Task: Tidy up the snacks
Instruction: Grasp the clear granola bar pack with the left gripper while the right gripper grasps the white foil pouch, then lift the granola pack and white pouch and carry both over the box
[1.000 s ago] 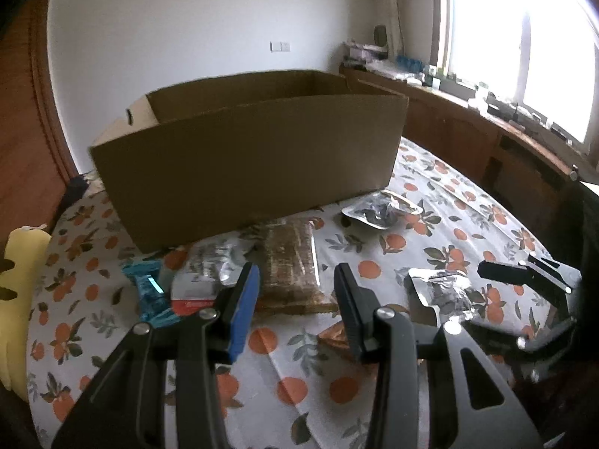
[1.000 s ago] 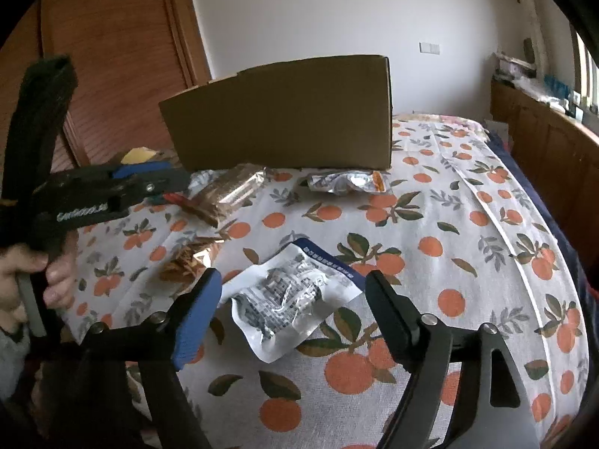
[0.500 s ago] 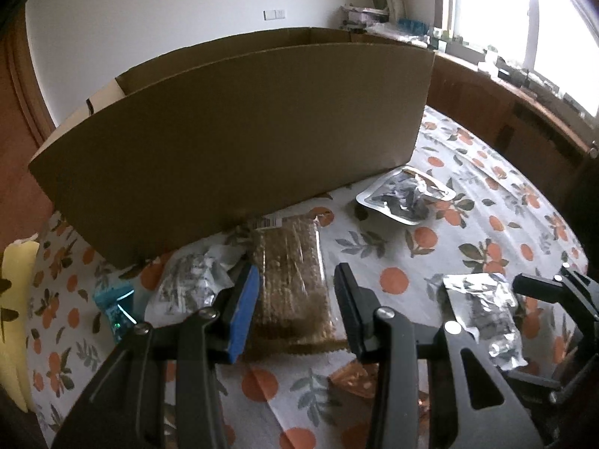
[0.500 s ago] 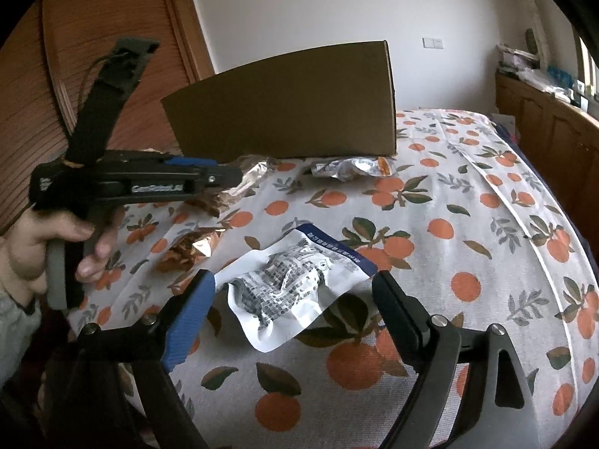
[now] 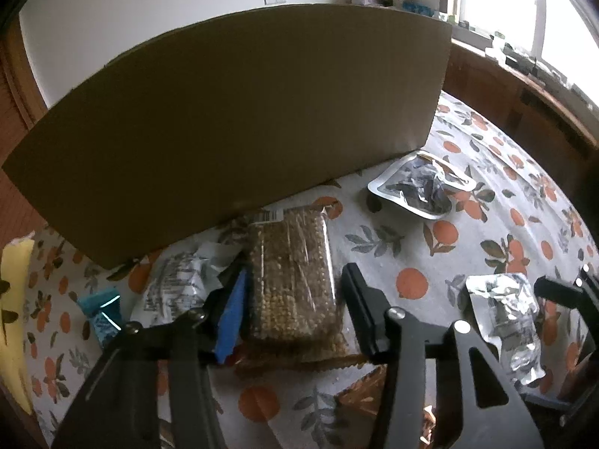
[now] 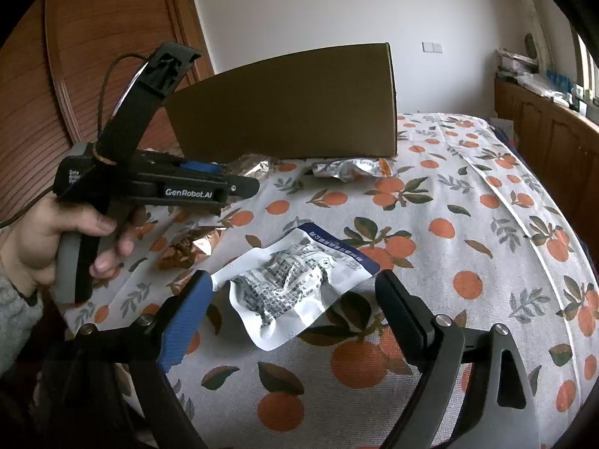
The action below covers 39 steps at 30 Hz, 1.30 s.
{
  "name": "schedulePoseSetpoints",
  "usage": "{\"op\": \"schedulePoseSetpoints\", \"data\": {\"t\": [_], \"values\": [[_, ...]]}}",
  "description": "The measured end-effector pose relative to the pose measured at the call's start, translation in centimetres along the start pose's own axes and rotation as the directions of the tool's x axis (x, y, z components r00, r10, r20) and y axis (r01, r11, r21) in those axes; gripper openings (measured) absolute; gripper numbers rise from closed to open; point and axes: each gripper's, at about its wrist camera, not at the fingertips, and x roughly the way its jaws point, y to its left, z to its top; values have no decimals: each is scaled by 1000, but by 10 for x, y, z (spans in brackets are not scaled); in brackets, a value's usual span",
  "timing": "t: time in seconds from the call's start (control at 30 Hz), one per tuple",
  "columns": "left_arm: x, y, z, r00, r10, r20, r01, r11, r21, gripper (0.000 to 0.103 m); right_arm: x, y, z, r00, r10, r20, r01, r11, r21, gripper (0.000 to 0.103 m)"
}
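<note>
A clear pack of brown snack (image 5: 294, 277) lies on the orange-print tablecloth in front of a cardboard box (image 5: 239, 119). My left gripper (image 5: 295, 295) is open, its jaws on either side of the pack's near end, low over it. My right gripper (image 6: 292, 299) is open, its jaws on either side of a white and blue pouch (image 6: 295, 284) on the cloth. The left gripper (image 6: 239, 187) also shows in the right wrist view, held by a hand. The box (image 6: 288, 112) stands behind it.
A silver pouch (image 5: 423, 187) lies by the box's right corner. A white printed packet (image 5: 176, 288) and a teal packet (image 5: 103, 310) lie left of the brown pack. A copper foil wrapper (image 6: 191, 247) lies left of the white pouch. A wooden cabinet (image 6: 554, 142) stands at right.
My left gripper has moved forward and down toward the box, so its jaws now flank the brown pack. My right gripper has come slightly closer to the white pouch.
</note>
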Motion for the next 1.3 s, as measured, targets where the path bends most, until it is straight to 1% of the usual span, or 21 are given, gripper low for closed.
{"op": "schedulePoseSetpoints", "data": {"t": [0.1,0.13,0.17,0.23,0.37,0.47,0.53,0.6,0.77,0.9,1.0,1.07,1.17,1.3], "values": [[0,2,-1,1000,-12,5,12,1000,-9,51,0,0,0,1000,-1,-3,1,1000,0,91],[-1,2,-2,1000,-12,7,12,1000,-7,49,0,1,0,1000,-2,-5,2,1000,-1,91],[-2,1,-2,1000,-15,9,15,1000,-2,44,0,1,0,1000,-4,-5,4,1000,-1,91],[-5,-2,-3,1000,-13,8,13,1000,14,42,0,1,0,1000,-9,-9,9,1000,1,91],[-14,-4,-7,999,-38,13,38,999,22,40,-1,3,1,999,-14,-30,14,1000,11,91],[-31,-4,-10,998,-30,55,29,999,15,40,-3,0,3,998,35,-52,-32,998,54,91],[-49,1,-13,994,-48,101,51,998,-29,40,-6,-4,3,996,68,-66,-62,994,90,91],[-64,4,-18,989,-66,130,74,996,-57,40,-8,-6,3,993,90,-82,-80,990,119,91],[-99,3,-41,980,-77,184,92,993,-72,41,-6,-5,7,988,105,-117,-87,985,149,91],[-114,-1,-61,976,-81,201,100,991,-84,41,1,-4,14,981,130,-141,-106,980,166,89],[-124,-5,-76,973,-77,216,96,992,-81,41,7,1,20,980,110,-164,-88,986,140,88],[-132,-6,-84,970,-75,232,97,992,-85,41,14,5,26,981,75,-181,-56,993,106,88],[-143,-7,-94,964,-63,257,90,992,-94,41,25,14,33,979,8,-205,0,999,42,84],[-153,-2,-106,961,-55,272,87,990,-108,41,34,30,30,969,-98,-229,77,992,-98,84]]}}
